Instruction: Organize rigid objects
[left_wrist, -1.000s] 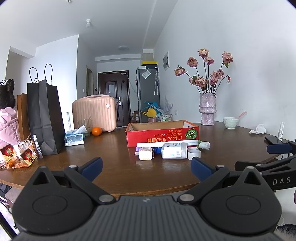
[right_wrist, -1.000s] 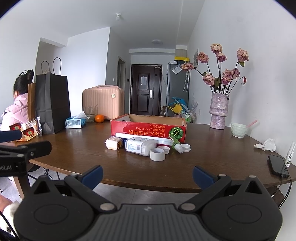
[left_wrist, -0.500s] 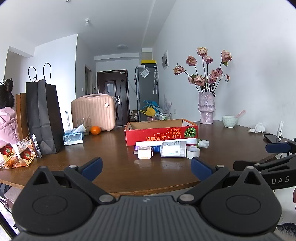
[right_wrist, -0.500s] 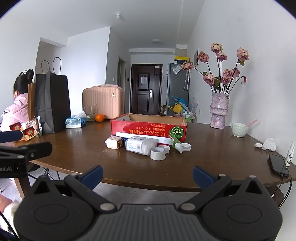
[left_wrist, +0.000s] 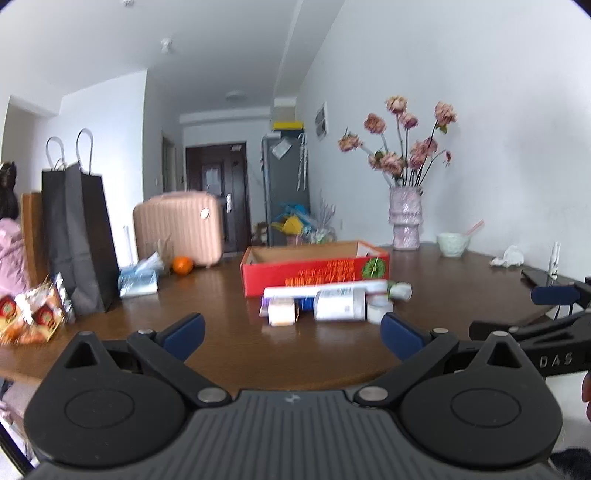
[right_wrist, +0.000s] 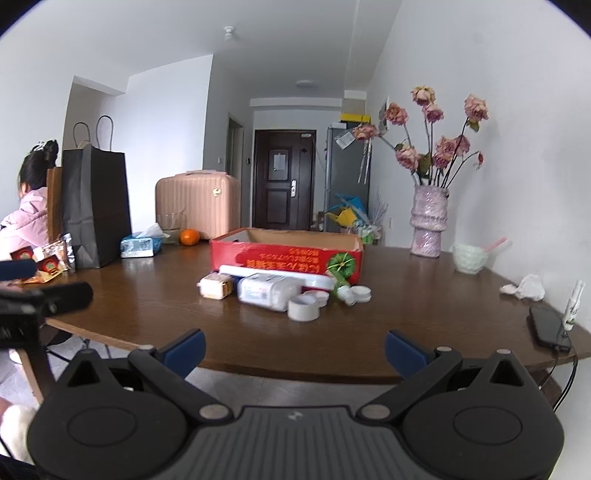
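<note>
A red cardboard box (left_wrist: 314, 267) (right_wrist: 286, 258) stands open-topped on the brown table (left_wrist: 221, 343) (right_wrist: 147, 299). In front of it lie a long white tube (left_wrist: 325, 290), a white bottle on its side (left_wrist: 340, 304) (right_wrist: 267, 291), a small white box (left_wrist: 281, 312) (right_wrist: 216, 287), a tape roll (left_wrist: 380, 306) (right_wrist: 303, 308) and small white lids (right_wrist: 360, 293). My left gripper (left_wrist: 291, 334) is open and empty, short of the items. My right gripper (right_wrist: 295, 349) is open and empty at the table's near edge.
A black paper bag (right_wrist: 94, 206), a tissue pack (right_wrist: 138, 245), an orange (right_wrist: 189, 236) and a pink suitcase (right_wrist: 197, 206) stand at the left. A vase of roses (right_wrist: 428, 221), a bowl (right_wrist: 469, 254), a phone (right_wrist: 548, 328) stand right. A person (right_wrist: 26, 218) sits left.
Both grippers have moved slightly forward toward the table; the items look a little nearer. Both stay open.
</note>
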